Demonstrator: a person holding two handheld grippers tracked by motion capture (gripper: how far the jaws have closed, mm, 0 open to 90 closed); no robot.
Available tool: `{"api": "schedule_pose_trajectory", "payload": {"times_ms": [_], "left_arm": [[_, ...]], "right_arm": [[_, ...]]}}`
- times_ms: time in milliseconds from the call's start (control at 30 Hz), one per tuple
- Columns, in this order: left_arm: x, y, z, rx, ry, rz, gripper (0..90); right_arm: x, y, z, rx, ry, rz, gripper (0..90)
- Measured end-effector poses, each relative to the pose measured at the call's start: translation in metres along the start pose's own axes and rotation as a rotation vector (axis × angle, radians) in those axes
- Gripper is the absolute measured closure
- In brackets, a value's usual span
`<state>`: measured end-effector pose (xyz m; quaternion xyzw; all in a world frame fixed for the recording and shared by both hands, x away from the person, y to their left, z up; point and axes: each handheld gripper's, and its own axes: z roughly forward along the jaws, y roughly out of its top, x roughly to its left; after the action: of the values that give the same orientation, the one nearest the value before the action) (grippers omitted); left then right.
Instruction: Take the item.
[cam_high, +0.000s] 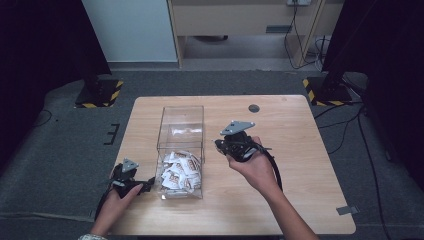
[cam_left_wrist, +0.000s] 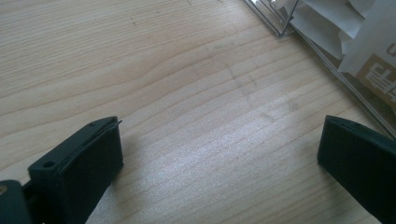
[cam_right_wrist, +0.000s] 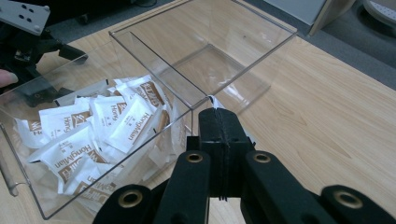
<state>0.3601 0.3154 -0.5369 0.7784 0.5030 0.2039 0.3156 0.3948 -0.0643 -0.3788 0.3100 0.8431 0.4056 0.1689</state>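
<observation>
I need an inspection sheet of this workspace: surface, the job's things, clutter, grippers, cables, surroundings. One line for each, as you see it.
Surface: light wooden table, with a small round dark disc near its far edge.
Job's things: clear plastic box with two compartments; white sachets fill the near one, the far one is empty.
Clutter: nothing seen.
Grippers: left gripper open, low over bare wood beside the box; right gripper shut, a small white scrap at its tip, too small to identify, close to the box wall.
Cables: a black cable trails from the right gripper along the forearm; more lie on the floor at right.
Surroundings: grey carpet, black stands with yellow-black striped bases, a wooden desk behind.
</observation>
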Motion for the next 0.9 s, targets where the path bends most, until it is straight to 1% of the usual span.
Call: {"api": "schedule_pose_trajectory", "payload": {"times_ms": [267,633,900], "left_arm": [[0.000,0.000,0.000,0.000,0.000,0.000,0.0],[0.000,0.000,0.000,-0.001,0.000,-0.001,0.0],[0.000,0.000,0.000,0.000,0.000,0.000,0.0]], "right_arm": [[-0.010,-0.004,-0.004,-0.004,-0.020,0.012,90.0],[-0.028,-0.015,-0.010,0.006,-0.056,0.045,90.0],[-0.043,-0.024,-0.011,0.010,-0.088,0.069,90.0]]}}
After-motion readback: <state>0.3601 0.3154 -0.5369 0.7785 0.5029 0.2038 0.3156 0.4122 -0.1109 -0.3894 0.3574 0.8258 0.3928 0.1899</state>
